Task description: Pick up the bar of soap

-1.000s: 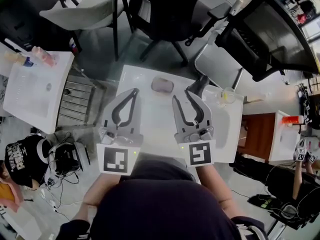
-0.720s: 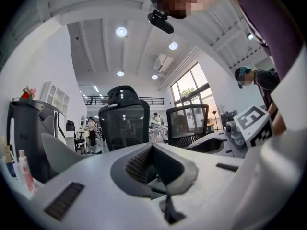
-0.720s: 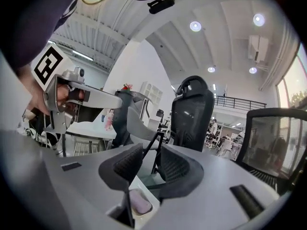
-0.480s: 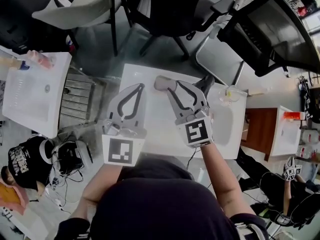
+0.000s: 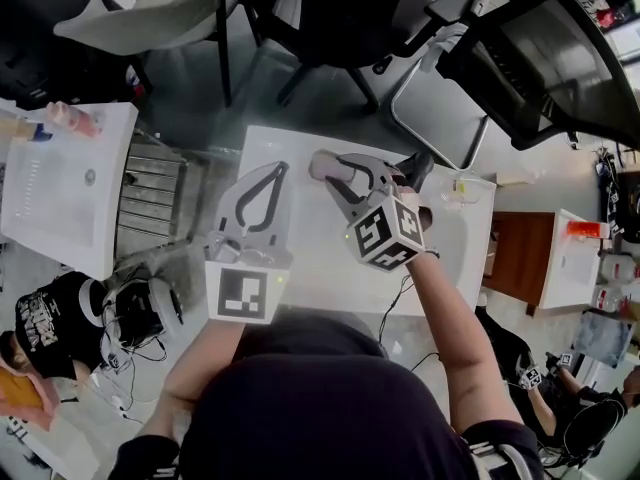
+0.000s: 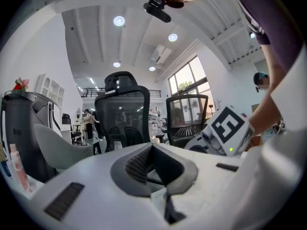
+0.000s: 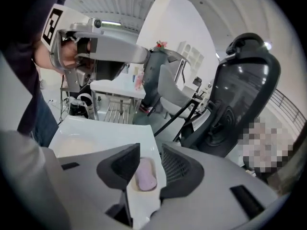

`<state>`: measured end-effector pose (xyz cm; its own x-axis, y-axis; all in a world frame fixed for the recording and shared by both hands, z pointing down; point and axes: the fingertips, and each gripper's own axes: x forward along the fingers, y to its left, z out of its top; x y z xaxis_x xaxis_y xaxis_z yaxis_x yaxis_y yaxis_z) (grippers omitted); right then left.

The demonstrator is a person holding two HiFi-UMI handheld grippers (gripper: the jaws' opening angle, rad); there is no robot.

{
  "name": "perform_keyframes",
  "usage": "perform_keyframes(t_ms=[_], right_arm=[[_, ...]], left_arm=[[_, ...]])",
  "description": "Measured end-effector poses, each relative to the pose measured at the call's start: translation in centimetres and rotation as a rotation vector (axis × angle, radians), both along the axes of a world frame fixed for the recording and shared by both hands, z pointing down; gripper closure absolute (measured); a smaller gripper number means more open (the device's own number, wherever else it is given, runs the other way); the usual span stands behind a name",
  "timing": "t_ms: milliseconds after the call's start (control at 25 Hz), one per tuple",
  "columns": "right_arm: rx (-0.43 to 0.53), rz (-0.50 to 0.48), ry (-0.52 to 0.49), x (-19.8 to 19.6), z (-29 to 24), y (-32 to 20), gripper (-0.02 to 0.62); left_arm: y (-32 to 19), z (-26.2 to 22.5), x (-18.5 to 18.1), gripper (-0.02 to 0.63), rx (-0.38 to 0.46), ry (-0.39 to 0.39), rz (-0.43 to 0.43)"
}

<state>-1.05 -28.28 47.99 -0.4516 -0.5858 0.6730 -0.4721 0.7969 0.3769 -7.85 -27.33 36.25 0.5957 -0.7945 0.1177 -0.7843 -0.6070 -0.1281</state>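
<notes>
A pale pink bar of soap (image 5: 322, 164) lies in a shallow dish recess at the far edge of the white washstand top (image 5: 300, 248). In the right gripper view the soap (image 7: 146, 174) sits between my two spread dark pads, neither one touching it. My right gripper (image 5: 342, 173) tilts down over it, open, and its jaws have just been opening. My left gripper (image 5: 279, 169) hovers left of the soap with its tips together and nothing in it. In the left gripper view the left gripper (image 6: 152, 146) is shut and the right gripper's marker cube (image 6: 225, 128) shows at right.
A black tap (image 5: 415, 168) and a basin (image 5: 452, 243) are right of the soap, with a small clear cup (image 5: 458, 190) beside them. Office chairs (image 5: 340, 18) stand past the far edge. Another white washstand (image 5: 60, 188) with bottles (image 5: 72, 118) stands to the left.
My right gripper has swung forward and down onto the soap, tipping its marker cube up, and its jaws now straddle the bar. The left gripper has crept slightly forward.
</notes>
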Motion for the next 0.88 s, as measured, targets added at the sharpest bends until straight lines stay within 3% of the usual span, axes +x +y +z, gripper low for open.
perform_keyframes(t_ms=[520, 880], right_arm=[[-0.281, -0.151, 0.277, -0.7, 5.1, -0.7, 0.439], [-0.391, -0.206, 0.458, 0.1, 9.4, -1.6, 0.423]], left_arm=[[-0.8, 1.1, 0.1, 0.607, -0.026, -0.013, 0.007], [-1.4, 1.3, -0.4, 0.607, -0.035, -0.008, -0.006]])
